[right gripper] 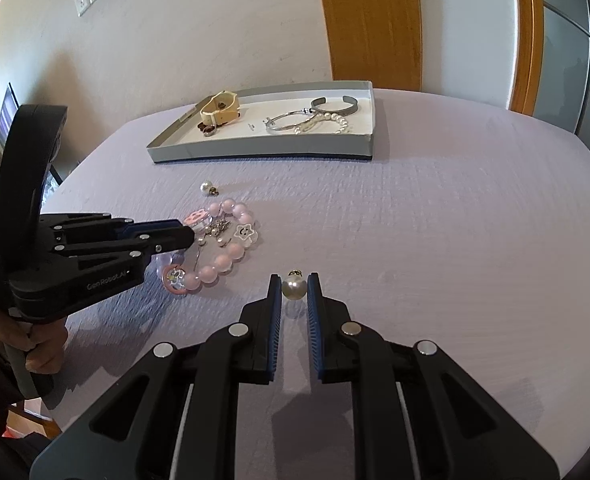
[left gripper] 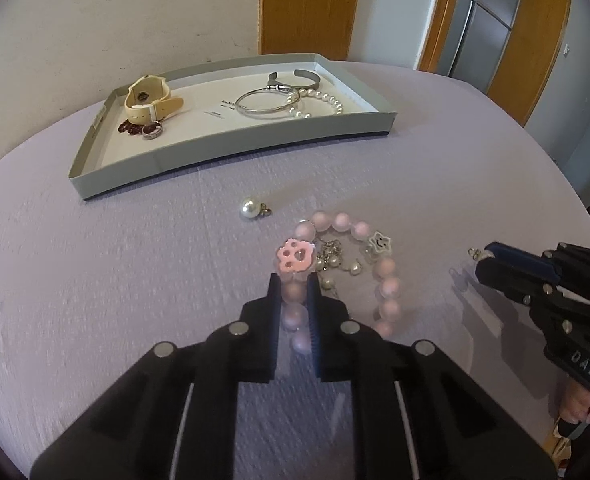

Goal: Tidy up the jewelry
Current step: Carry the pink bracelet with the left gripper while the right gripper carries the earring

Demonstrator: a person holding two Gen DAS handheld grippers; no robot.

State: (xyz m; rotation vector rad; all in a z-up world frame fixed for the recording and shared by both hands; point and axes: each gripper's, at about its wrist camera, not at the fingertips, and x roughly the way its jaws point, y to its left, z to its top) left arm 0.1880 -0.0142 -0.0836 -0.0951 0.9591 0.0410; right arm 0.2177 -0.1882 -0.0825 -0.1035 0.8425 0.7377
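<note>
A pink bead bracelet (left gripper: 387, 280) with a paw charm (left gripper: 295, 258) and a star charm lies on the lilac tablecloth, around a small pearl chain piece (left gripper: 333, 258). My left gripper (left gripper: 293, 282) is shut on the bracelet's near beads; it also shows in the right wrist view (right gripper: 189, 236). A pearl earring (right gripper: 293, 288) sits between the fingers of my right gripper (right gripper: 293, 289), which is shut on it; that gripper shows at the right of the left wrist view (left gripper: 485, 258). A second pearl earring (left gripper: 251, 208) lies loose near the tray.
A grey tray (left gripper: 223, 148) at the far side holds a cream watch (left gripper: 151, 100), a ring (left gripper: 153, 131), a silver bangle (left gripper: 267, 104), a pearl bracelet (left gripper: 323, 102) and a grey cuff (left gripper: 295, 78). A wall and wooden door stand behind the table.
</note>
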